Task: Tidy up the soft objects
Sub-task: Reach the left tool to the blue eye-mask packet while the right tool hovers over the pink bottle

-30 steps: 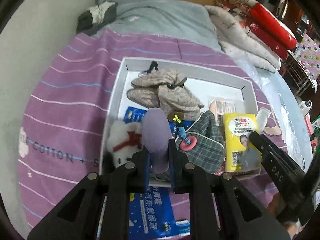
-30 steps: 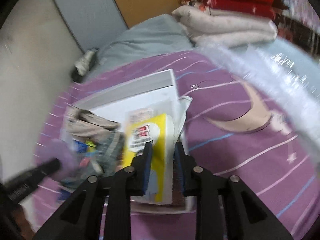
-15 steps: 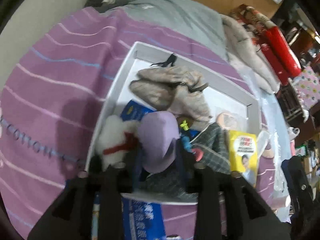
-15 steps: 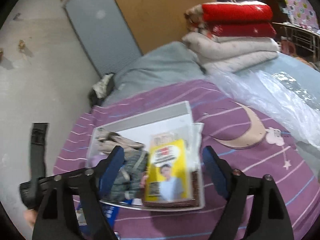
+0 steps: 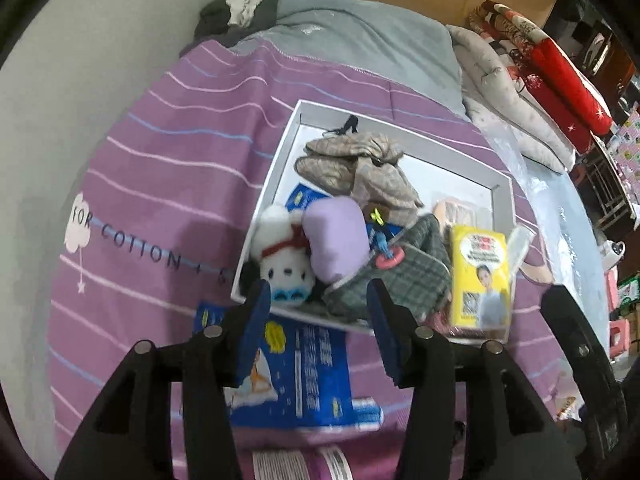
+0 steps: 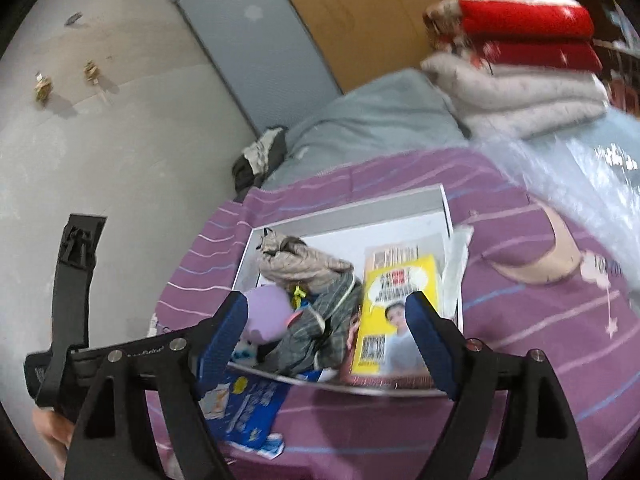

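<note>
A white tray on the purple bed cover holds a white plush toy, a lilac soft object, a beige padded cloth, a grey plaid cloth and a yellow packet. My left gripper is open and empty, above the tray's near edge. My right gripper is open and empty, above the tray, with the lilac object, plaid cloth and yellow packet below it.
A blue packet lies on the cover just in front of the tray, also seen in the right wrist view. Folded red and white blankets are stacked at the far right. A grey pillow lies behind the tray.
My left gripper opened and let go of the lilac object, which now lies in the tray. My right gripper opened off the yellow packet and drew back and up.
</note>
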Available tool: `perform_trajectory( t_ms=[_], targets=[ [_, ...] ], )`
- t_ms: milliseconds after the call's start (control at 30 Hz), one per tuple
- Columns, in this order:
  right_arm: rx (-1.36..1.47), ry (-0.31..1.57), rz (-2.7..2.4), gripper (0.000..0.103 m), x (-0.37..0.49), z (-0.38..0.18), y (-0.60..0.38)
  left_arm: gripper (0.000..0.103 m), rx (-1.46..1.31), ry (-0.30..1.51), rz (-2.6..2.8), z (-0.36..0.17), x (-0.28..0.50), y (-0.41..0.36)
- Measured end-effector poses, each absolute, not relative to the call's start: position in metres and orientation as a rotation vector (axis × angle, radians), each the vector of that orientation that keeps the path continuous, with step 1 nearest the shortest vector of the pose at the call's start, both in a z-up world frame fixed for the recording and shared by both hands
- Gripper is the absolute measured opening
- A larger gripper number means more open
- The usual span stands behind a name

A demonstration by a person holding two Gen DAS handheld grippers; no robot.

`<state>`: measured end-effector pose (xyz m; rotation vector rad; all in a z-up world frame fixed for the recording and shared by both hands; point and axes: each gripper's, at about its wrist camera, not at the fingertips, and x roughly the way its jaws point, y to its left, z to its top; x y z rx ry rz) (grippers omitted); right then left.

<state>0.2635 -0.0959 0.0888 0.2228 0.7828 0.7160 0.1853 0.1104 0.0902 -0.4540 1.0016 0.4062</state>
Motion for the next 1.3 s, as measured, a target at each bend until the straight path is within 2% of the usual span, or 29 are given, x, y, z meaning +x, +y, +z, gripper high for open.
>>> perform_trajectory(
  t_ms=[233, 467, 533, 700, 767, 1100, 1300],
  targets=[
    [0.155, 0.865, 0.755, 0.082, 0.251, 0.088, -0.086, 0.051, -0.528, 0.994, 0.389, 0.08, 0.153, 0.101],
    [0.139, 1.097, 0.865, 0.08, 0.248, 0.066, -0.065, 0.046, -0.553, 1.016, 0.406, 0.064, 0.137, 0.104],
    [0.127, 1.112, 0.864, 0.075, 0.246, 0.066, -0.064, 0.046, -0.571, 1.015, 0.406, 0.063, 0.131, 0.103],
    [0.07, 1.101, 0.846, 0.073, 0.241, 0.071, -0.061, 0.046, -0.493, 1.058, 0.471, 0.059, 0.131, 0.095],
    [0.075, 1.115, 0.858, 0.069, 0.241, 0.072, -0.061, 0.046, -0.467, 1.07, 0.476, 0.057, 0.132, 0.093],
    [0.119, 1.248, 0.906, 0.042, 0.244, 0.054, -0.053, 0.046, -0.475, 1.087, 0.478, 0.054, 0.127, 0.099],
    [0.146, 1.335, 0.918, 0.041, 0.248, 0.04, -0.051, 0.046, -0.485, 1.105, 0.473, 0.051, 0.127, 0.102]
  ],
)
